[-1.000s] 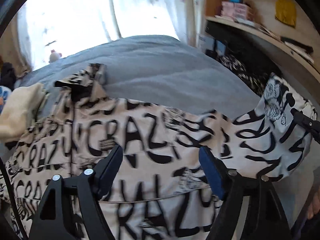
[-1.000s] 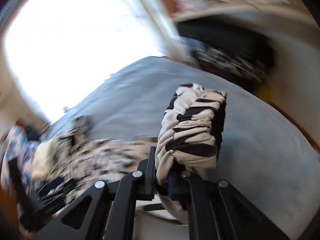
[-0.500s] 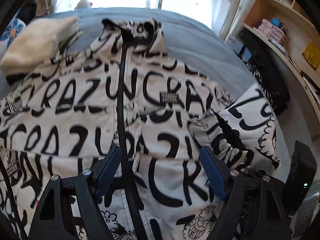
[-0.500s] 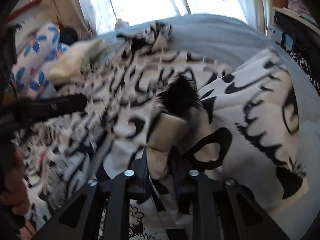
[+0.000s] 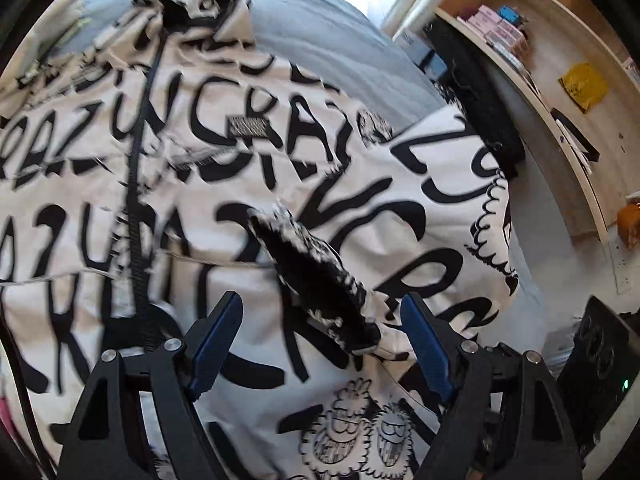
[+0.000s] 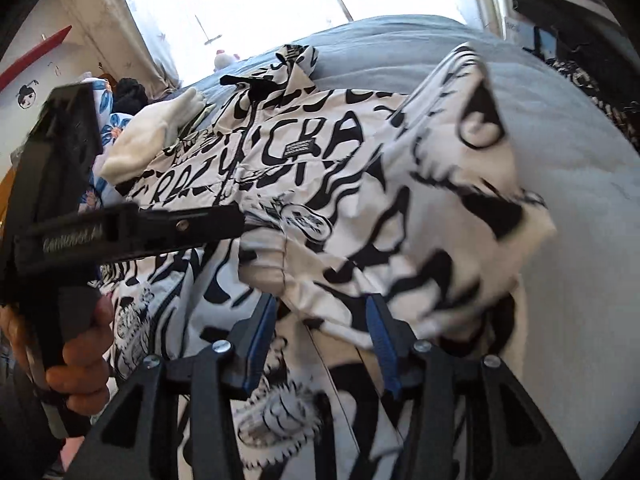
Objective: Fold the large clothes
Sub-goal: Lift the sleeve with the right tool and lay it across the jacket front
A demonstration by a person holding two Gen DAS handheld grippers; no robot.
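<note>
A white jacket with black lettering (image 5: 192, 184) lies zipped and face up on the grey bed cover (image 5: 320, 40). Its right sleeve (image 6: 460, 184) is folded in over the front, and the black-lined cuff (image 5: 316, 276) rests on the body. My left gripper (image 5: 322, 312) hangs open just above that cuff, which sits between its fingers untouched. My right gripper (image 6: 320, 308) is low over the sleeve's lower part; its jaws are opening, with loose fabric between the pads but not pressed. In the right wrist view the left gripper (image 6: 238, 220) reaches in from the left, held by a hand (image 6: 80, 352).
A cream folded garment (image 6: 156, 136) and a floral pillow (image 6: 108, 128) lie past the jacket's left shoulder. A small plush toy (image 6: 224, 58) sits by the bright window. Wooden shelves (image 5: 540, 60) run along the right of the bed, with a black device (image 5: 600, 360) lower down.
My right gripper carried the sleeve end across onto the jacket front and its jaws have come apart. My left gripper sank toward the jacket and now straddles the cuff.
</note>
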